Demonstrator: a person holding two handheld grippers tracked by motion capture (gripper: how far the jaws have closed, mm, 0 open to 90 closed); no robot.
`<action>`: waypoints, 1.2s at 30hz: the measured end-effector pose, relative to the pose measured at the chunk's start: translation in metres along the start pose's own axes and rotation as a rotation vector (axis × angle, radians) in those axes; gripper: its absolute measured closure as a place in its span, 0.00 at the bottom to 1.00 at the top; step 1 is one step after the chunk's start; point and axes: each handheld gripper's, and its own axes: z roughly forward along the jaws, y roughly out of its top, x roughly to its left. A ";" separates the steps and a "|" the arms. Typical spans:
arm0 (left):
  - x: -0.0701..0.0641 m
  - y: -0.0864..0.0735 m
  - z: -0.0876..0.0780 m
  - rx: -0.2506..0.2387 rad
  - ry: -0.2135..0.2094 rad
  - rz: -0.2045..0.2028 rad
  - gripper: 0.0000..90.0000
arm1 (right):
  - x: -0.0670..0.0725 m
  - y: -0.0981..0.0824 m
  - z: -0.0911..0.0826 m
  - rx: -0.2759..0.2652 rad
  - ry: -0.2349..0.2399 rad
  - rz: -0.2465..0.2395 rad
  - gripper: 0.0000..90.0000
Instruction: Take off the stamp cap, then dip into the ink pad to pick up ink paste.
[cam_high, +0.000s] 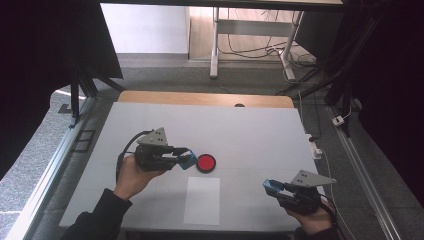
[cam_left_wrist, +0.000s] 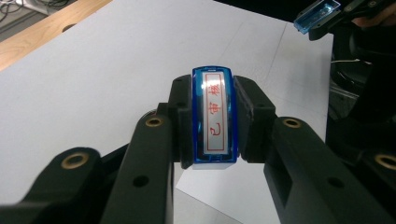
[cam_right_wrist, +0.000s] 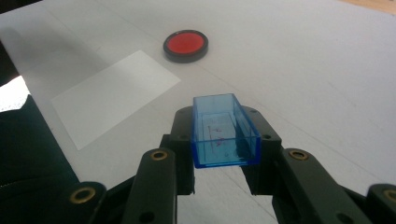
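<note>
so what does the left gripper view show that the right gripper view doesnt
Left gripper view: a blue-framed rectangular stamp, label with red characters facing the camera, clamped between the left gripper fingers; the wooden table edge lies beyond.

Right gripper view: the right gripper holding a clear blue plastic stamp cap, open side up; farther off, a round black ink pad with red centre.

Both: the white tabletop and white paper sheet.

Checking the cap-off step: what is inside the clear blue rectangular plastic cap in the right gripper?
The clear blue rectangular plastic cap, clamped by the right gripper, holds no object; faint red ink marks show on its inner floor. The jaws cover its outer side walls.
</note>
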 end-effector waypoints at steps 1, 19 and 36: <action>0.000 0.000 0.000 0.001 0.002 -0.001 0.78 | -0.001 -0.001 -0.001 0.001 -0.005 0.010 0.76; 0.004 0.000 0.005 0.010 0.013 -0.018 0.78 | -0.008 -0.017 -0.014 0.029 -0.040 0.089 0.76; 0.015 0.004 0.016 0.027 0.035 -0.024 0.78 | -0.008 -0.018 -0.012 0.057 -0.035 0.085 0.76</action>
